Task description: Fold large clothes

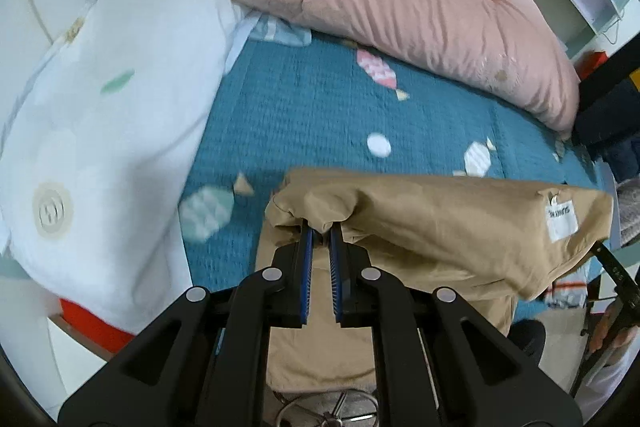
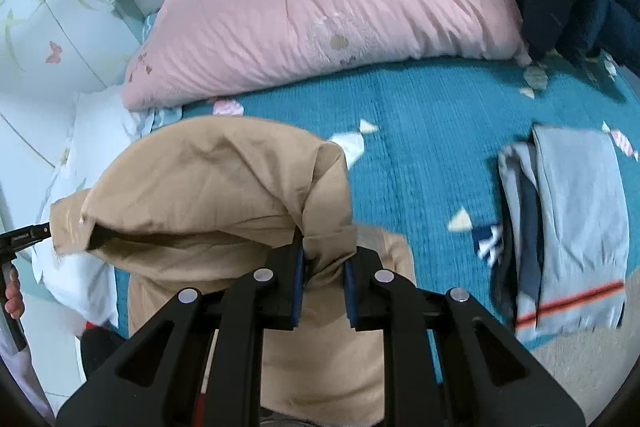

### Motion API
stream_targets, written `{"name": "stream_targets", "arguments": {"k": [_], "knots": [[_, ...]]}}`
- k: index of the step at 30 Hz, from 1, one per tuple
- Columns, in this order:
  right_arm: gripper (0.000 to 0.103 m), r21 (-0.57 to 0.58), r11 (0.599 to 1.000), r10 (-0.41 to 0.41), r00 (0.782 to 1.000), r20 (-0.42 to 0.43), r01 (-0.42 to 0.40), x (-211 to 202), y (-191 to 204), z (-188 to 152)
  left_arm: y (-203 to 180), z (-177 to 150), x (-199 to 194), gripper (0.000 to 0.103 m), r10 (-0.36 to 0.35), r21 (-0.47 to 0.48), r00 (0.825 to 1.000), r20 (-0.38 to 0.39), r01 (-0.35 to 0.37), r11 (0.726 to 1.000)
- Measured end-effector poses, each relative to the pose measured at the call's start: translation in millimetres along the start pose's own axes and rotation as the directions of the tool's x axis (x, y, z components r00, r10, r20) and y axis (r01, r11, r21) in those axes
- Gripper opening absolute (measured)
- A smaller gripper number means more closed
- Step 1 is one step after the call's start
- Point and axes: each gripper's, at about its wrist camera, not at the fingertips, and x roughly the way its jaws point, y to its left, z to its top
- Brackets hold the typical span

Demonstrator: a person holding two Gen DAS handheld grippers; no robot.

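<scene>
Both grippers clamp the tan garment (image 1: 440, 223) edge: left gripper (image 1: 320, 239) one corner, right gripper (image 2: 324, 259) the other. It hangs over the bed (image 1: 320, 107) near edge; open quilt beyond.

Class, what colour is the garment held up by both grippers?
Tan garment, plain; clearest in the right wrist view.

Soft, even daylight, no hard shadows; the white pillow (image 1: 100, 115) glares, washed out; motion blur smears the bedspread (image 2: 440, 131); fisheye edges bend, corners black.
</scene>
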Motion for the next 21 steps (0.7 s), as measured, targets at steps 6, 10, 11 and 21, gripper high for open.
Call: {"name": "stream_targets", "arguments": {"k": [6,10,11,21], "knots": [[0.015,0.023,1.000,0.008,0.999,-0.037,-0.007,7,-13,-60,17,-63,25,0.008,0.002,-0.022,0.998,-0.059,-0.004,1.000],[0.016,0.038,0.999,0.009,0.996,-0.089,-0.005,24,-22,-97,32,-100,57,0.008,-0.008,-0.058,0.991,-0.136,0.000,0.998],[0.016,0.038,0.999,0.006,0.995,-0.099,-0.003,28,-24,-105,35,-110,67,0.008,-0.007,-0.063,0.988,-0.154,-0.003,0.998],[0.053,0.032,0.999,-0.027,0.970,-0.243,0.036,43,-30,-148,52,-156,92,0.011,0.051,-0.049,0.973,-0.225,-0.064,0.997]]}}
